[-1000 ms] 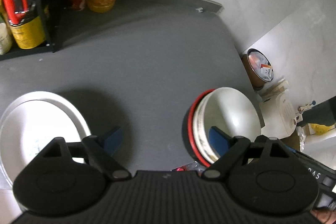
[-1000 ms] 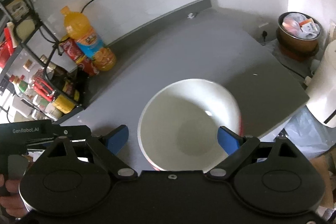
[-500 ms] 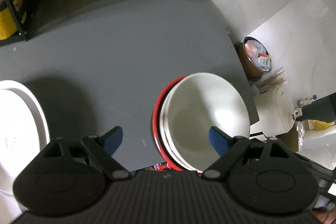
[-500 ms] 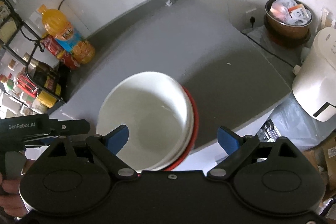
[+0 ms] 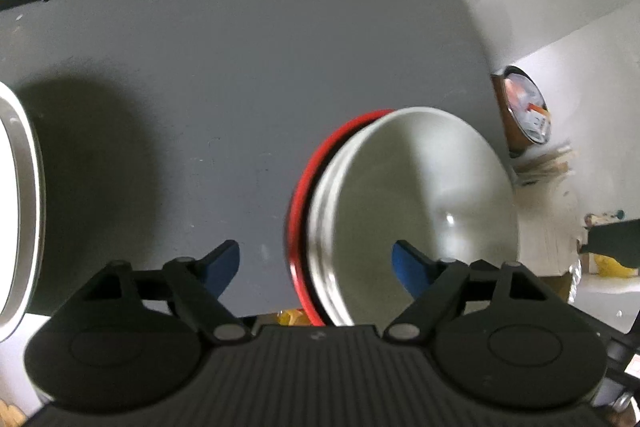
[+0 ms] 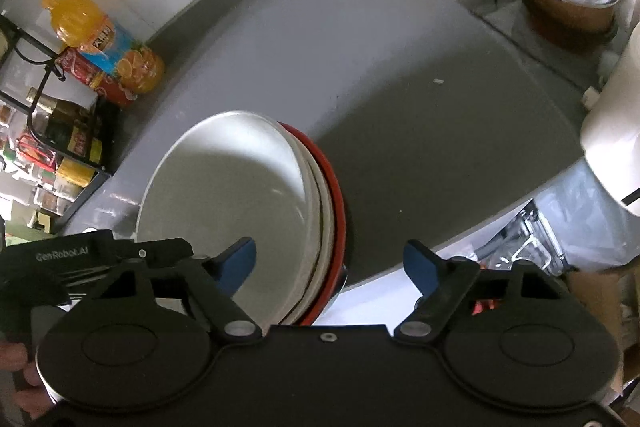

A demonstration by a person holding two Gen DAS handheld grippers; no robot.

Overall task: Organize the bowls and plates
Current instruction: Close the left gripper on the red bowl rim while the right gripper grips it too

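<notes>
1. I see the bowl stack in the lower right of the left wrist view: white bowls nested one inside another, with a red-rimmed bowl outermost at the bottom. In the right wrist view the same stack sits lower left of centre, at the near edge of the grey counter.

2. My left gripper is spread wide and carries nothing. Its left blue pad hangs over bare counter, its right blue pad over the inside of the top bowl, so the stack's near-left rim lies between them. I cannot tell whether either pad touches the rim.

3. My right gripper is also released and empty. Its left pad shows over the top bowl's interior, its right pad over the counter edge, with the stack's right rim between them.

4. A white plate sits at the far left edge of the left wrist view, well apart from the bowls.

5. Handling, as I judge it: these look like glazed ceramic, so rigid, fairly heavy as a stack, slick under the pads and liable to chip or break if dropped. The stack sits close to the counter's near edge, which raises the cost of a slip.

6. Where I would grip: across the rim wall, one pad inside and one outside, seated deep. A pinch on the top bowl alone would likely lift only that bowl.
</notes>
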